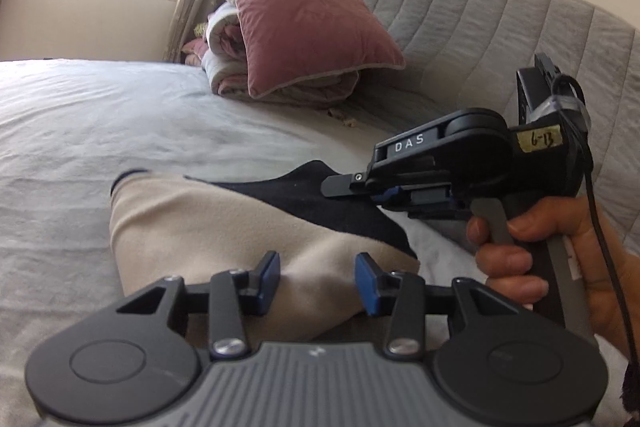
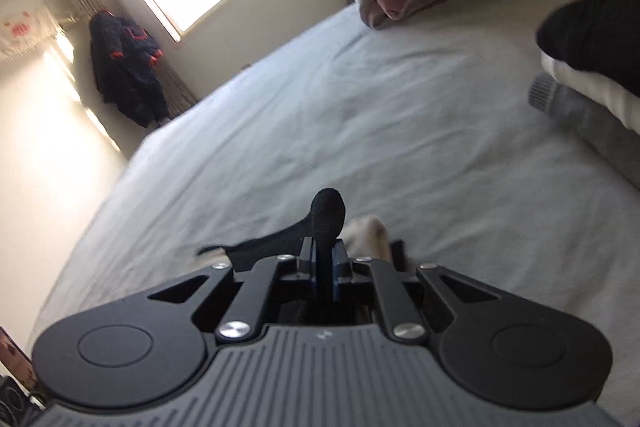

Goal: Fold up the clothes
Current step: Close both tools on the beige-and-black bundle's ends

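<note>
**Right tool pinching dark fabric, left tool astride the beige fold**

Right tool (image 2: 325, 259) clamped tight on a pinch of the beige-and-navy fleece garment (image 1: 224, 227); navy cloth bulges above the blue pads (image 2: 340, 261). Left tool (image 1: 318, 281) part open, pads either side of a beige hump, not visibly pressing on it. Garment lies bunched on the pale grey bed sheet (image 1: 80, 131), near the bed's front edge, well apart from the mauve pillow (image 1: 308, 23).

Risks, as judged: the thin pinch may slip if the right tool pulls hard; the left tool could close on too thick a bunch, giving a crooked fold; soft fleece may drag the sheet.
</note>
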A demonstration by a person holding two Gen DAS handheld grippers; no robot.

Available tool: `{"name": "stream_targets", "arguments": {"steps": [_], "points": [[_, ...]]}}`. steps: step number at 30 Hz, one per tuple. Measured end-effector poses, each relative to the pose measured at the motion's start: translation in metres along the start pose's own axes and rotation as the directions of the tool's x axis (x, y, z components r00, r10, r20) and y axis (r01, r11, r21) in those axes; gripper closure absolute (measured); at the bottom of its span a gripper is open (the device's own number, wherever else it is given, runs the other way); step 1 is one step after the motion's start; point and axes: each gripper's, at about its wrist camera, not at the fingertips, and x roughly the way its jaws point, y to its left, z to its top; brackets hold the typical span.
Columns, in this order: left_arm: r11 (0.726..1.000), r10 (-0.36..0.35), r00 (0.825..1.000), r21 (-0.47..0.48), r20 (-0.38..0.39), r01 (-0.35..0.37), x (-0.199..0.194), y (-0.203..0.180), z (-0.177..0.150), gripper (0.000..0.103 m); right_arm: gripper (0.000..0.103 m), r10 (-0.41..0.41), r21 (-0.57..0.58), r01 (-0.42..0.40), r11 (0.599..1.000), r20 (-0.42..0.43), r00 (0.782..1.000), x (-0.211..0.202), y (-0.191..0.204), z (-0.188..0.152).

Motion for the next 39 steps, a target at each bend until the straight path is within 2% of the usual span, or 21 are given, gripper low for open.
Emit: {"name": "stream_targets", "arguments": {"steps": [3, 5, 6, 11, 15, 19, 22, 24, 26, 27, 30, 34, 36, 39], "points": [[0.996, 0.040, 0.999, 0.082, -0.018, -0.038, 0.000, -0.012, -0.003, 0.060, 0.094, -0.043, -0.071, 0.043, 0.997, 0.003, 0.999, 0.008, 0.004, -0.011], [0.994, 0.053, 0.998, 0.095, -0.029, -0.051, -0.003, -0.016, 0.002, 0.060, 0.086, -0.044, -0.091, 0.046, 0.995, 0.020, 0.999, 0.007, 0.009, -0.010], [0.996, 0.049, 0.998, 0.083, -0.030, -0.046, -0.006, -0.015, 0.005, 0.060, 0.081, -0.034, -0.091, 0.037, 0.995, 0.030, 0.999, 0.004, 0.011, -0.009], [0.999, 0.040, 0.999, 0.014, -0.008, -0.040, -0.015, -0.001, 0.018, 0.060, 0.080, -0.002, -0.162, 0.017, 0.987, 0.091, 0.996, -0.010, 0.022, -0.002], [0.997, 0.050, 0.999, -0.056, -0.011, -0.051, -0.005, 0.009, 0.023, 0.061, 0.080, 0.063, -0.170, -0.044, 0.985, 0.108, 0.992, -0.013, 0.026, 0.004], [0.995, 0.002, 1.000, -0.104, -0.017, -0.003, 0.007, 0.006, 0.016, 0.063, 0.080, 0.117, -0.177, -0.099, 0.979, 0.089, 0.989, -0.009, 0.029, 0.003], [0.999, 0.020, 1.000, -0.032, -0.019, -0.021, 0.014, -0.006, 0.007, 0.064, 0.080, 0.137, -0.176, -0.125, 0.976, 0.057, 0.989, -0.001, 0.028, 0.000], [1.000, 0.029, 0.999, 0.012, -0.025, -0.029, 0.013, -0.012, 0.007, 0.064, 0.080, 0.115, -0.197, -0.108, 0.974, 0.021, 0.993, 0.008, 0.029, -0.004], [0.999, 0.023, 0.999, 0.032, -0.034, -0.022, 0.008, -0.012, 0.009, 0.062, 0.081, 0.055, -0.230, -0.062, 0.971, -0.036, 0.998, 0.019, 0.028, -0.011], [0.999, 0.016, 0.999, 0.037, -0.040, -0.015, 0.005, -0.010, 0.011, 0.061, 0.088, 0.031, -0.251, -0.042, 0.967, -0.045, 0.998, 0.023, 0.027, -0.014], [0.999, 0.017, 0.999, 0.037, -0.033, -0.015, -0.007, -0.002, 0.017, 0.061, 0.089, 0.034, -0.273, -0.043, 0.961, -0.035, 0.999, 0.022, 0.027, -0.016], [0.998, 0.060, 0.998, 0.010, 0.000, -0.060, -0.017, 0.016, 0.029, 0.058, 0.069, 0.061, -0.270, -0.057, 0.961, 0.006, 0.998, 0.011, 0.030, -0.014], [0.996, 0.093, 0.996, 0.004, 0.002, -0.093, -0.016, 0.027, 0.033, 0.058, 0.065, 0.066, -0.262, -0.057, 0.963, 0.027, 0.997, 0.007, 0.031, -0.014], [0.991, 0.132, 0.991, -0.014, -0.010, -0.132, -0.010, 0.043, 0.036, 0.058, 0.064, 0.060, -0.251, -0.044, 0.967, 0.054, 0.997, 0.003, 0.031, -0.012]]}}
